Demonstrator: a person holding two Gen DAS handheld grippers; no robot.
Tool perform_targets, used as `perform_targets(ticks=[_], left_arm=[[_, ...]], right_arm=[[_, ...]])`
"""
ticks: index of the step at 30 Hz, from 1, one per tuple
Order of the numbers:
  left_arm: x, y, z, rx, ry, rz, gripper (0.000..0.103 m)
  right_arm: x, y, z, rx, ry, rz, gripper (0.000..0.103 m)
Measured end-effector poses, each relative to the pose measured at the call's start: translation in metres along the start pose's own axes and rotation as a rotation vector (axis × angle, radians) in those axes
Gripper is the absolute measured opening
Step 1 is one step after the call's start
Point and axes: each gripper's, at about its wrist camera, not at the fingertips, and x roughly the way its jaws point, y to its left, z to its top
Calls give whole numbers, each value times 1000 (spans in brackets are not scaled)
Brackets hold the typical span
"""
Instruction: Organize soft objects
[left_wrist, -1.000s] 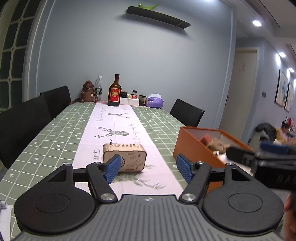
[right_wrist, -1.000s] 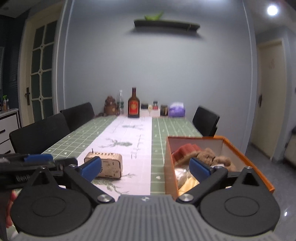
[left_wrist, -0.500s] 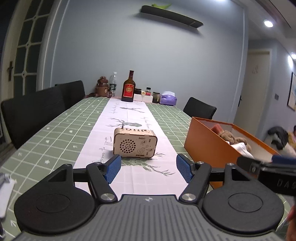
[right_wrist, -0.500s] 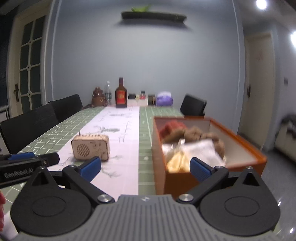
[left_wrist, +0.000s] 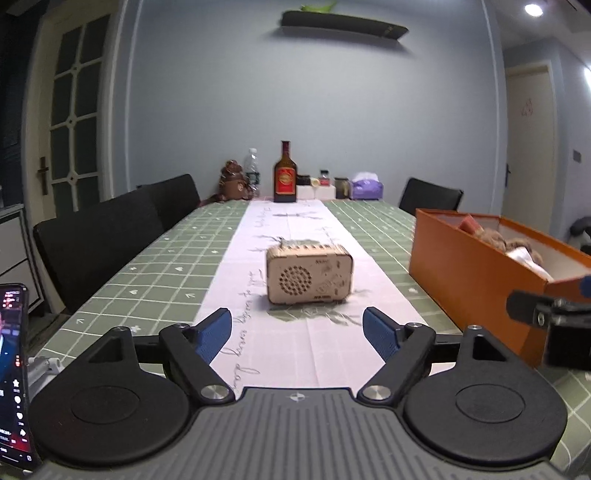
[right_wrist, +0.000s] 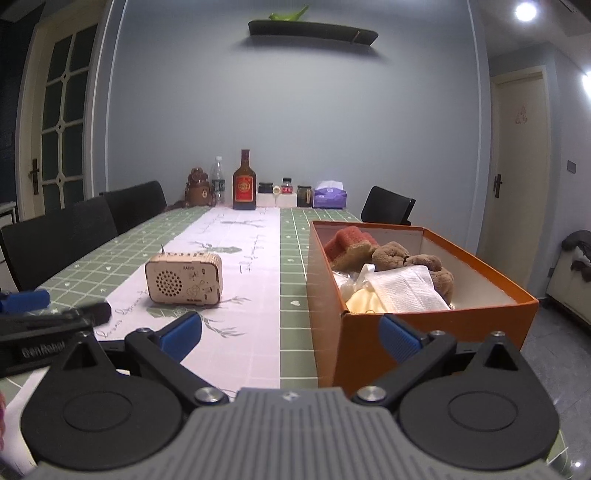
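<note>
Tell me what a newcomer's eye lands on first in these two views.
The orange box stands out first, on the table's right side, holding soft things: a brown plush toy, a white cloth and a red sponge. Next is the wooden radio, upright on the white runner left of the box. A dark bottle stands at the far end.

Both grippers (left_wrist: 297, 334) (right_wrist: 291, 334) empty, fingers apart.
</note>
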Motion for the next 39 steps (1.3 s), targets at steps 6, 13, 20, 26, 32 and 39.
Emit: perform_targets(ticks=[6,13,20,26,32,39], left_arm=[[0,-4,-2,10,8,-16,96],[0,-5,1,9,24,-14,96],[0,-5,3,5,28,-27,96],[-2,-7,3,19,26,-35,96],[-2,-9,2,29,30,-41,96],[-3,-10,2,29,29,-45,96]], right_arm=[[2,-3,-5,20,22,2,100],[2,-1,-7,20,23,8,100],[0,2,-8,15,23,19,100],[-2,4,-8,14,14,24,100],[-1,5,-9,14,22,27,100],[-1,6,-8,13,19,31,100]])
